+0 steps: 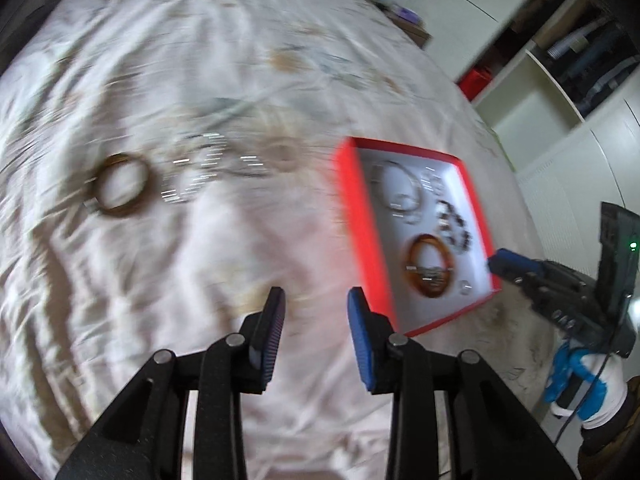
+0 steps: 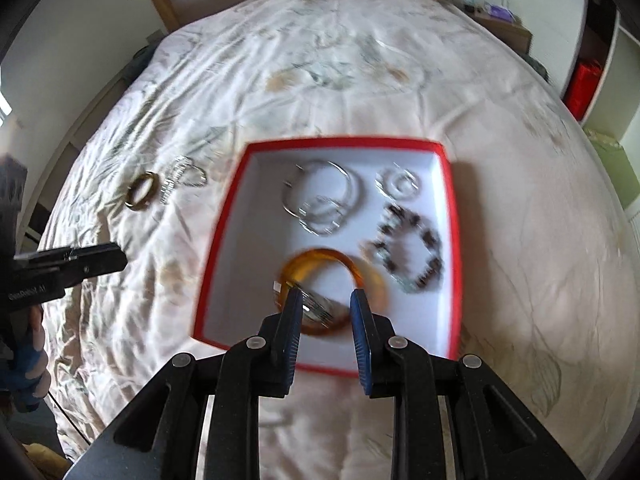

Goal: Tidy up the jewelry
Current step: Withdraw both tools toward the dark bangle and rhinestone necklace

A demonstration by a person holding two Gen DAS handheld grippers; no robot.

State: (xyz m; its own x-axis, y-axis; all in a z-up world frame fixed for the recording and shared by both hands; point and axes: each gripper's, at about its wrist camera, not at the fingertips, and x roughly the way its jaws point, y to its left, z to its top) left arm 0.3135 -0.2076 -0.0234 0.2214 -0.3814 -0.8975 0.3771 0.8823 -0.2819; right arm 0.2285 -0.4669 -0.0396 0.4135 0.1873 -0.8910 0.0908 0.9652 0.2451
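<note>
Jaws of the left gripper and right gripper stand apart, empty, above the red box with the amber bangle.

Both handheld tools angle steeply downward: the left gripper at lower centre, jaws parted and empty; the right gripper likewise parted, nothing clamped
</note>
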